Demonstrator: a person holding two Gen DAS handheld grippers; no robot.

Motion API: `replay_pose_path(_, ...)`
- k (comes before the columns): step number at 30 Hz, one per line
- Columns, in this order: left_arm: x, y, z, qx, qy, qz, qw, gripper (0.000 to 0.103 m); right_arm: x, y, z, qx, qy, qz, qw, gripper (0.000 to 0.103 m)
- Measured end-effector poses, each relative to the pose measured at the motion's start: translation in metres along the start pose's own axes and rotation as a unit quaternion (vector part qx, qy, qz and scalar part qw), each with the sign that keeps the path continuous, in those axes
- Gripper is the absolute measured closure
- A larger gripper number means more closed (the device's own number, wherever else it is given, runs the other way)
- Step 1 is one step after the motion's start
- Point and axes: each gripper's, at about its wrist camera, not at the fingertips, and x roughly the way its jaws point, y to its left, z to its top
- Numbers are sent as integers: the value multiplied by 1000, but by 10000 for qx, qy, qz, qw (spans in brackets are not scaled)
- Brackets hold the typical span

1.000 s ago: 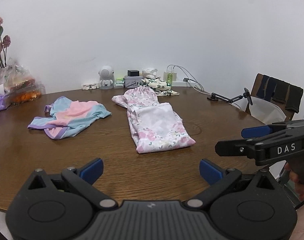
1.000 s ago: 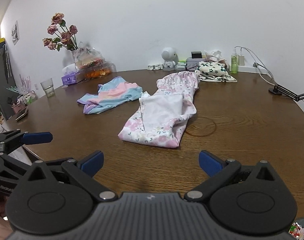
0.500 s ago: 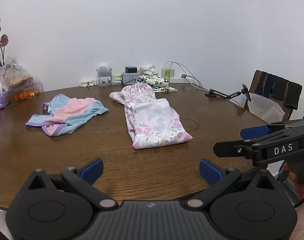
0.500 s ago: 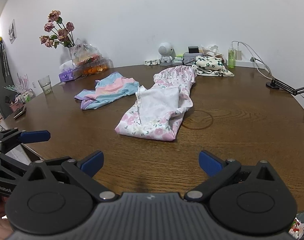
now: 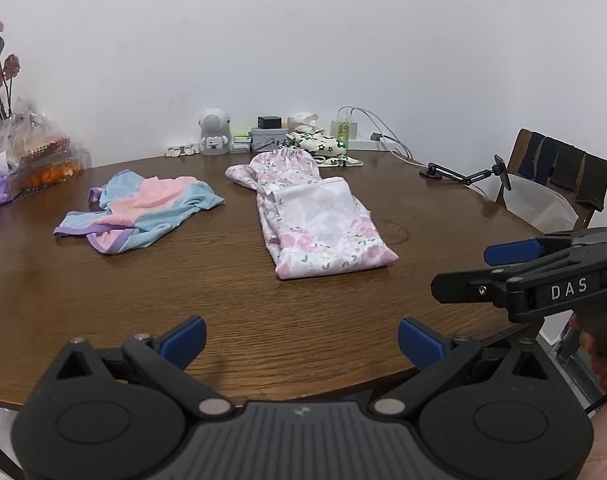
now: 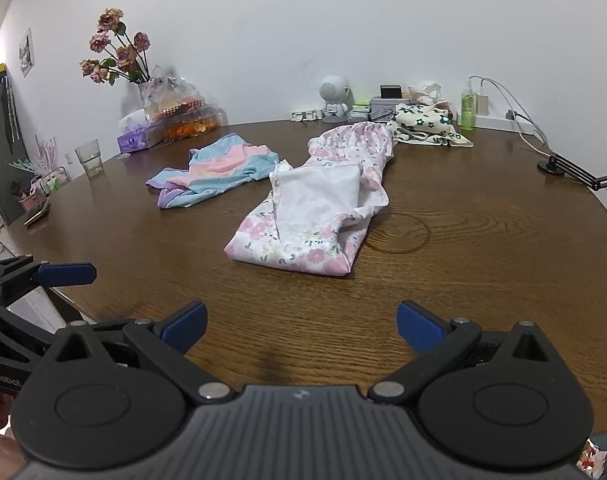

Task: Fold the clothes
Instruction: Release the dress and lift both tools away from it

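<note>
A pink floral garment [image 5: 319, 220] lies folded lengthwise in the middle of the round wooden table [image 5: 223, 300]; it also shows in the right wrist view [image 6: 319, 208]. A pink, blue and purple garment [image 5: 143, 212] lies crumpled to its left, and shows in the right wrist view [image 6: 219, 172]. My left gripper [image 5: 301, 338] is open and empty above the table's near edge. My right gripper [image 6: 301, 326] is open and empty, also near the front edge. Each gripper shows in the other's view, the right one [image 5: 503, 272] and the left one [image 6: 59, 274].
A folded cream floral cloth [image 6: 427, 124], a small white robot figure [image 5: 213, 132], boxes, a green bottle [image 6: 467, 106] and cables stand at the table's back. Flowers, a snack bag and a tissue pack [image 6: 137, 140] are at the left, with a glass [image 6: 89, 158]. A chair [image 5: 555, 184] stands right.
Both grippers have drawn back a little and shifted slightly; the clothes sit a bit farther and lower in view. Both stay open and empty. The clothes have not moved.
</note>
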Motion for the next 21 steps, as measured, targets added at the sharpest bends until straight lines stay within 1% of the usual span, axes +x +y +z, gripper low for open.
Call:
replay_pose_path(4,6,6,2,37,-1,-74,10000,1,6,1,4,-130,43,0,9999,0)
replay_pose_path(7,7,15,13,220,-163,-235,9993,1,9,2,15,-328,40,-83,9994,0)
replay_pose_path(8,7,20,19,279,-248,-318,9988,1,10,3,21,-415,27,-128,9991,0)
replay_pose_path(11,15,35,30,262,-354,-361,9984,0,18,9,43,-674,-1,-329,9972,0)
replay_pose_path(13,25,46,32,191,-284,-430,9985,0,29,16,55,-728,74,-502,9961,0)
replay_pose_path(15,35,59,30,144,-153,-569,9982,0,42,23,62,-690,217,-559,9958,0)
replay_pose_path(19,45,84,31,144,-2,-655,9977,0,62,38,63,-659,502,-612,9947,0)
replay_pose_path(21,48,92,35,157,54,-682,9975,0,65,43,62,-662,537,-637,9943,0)
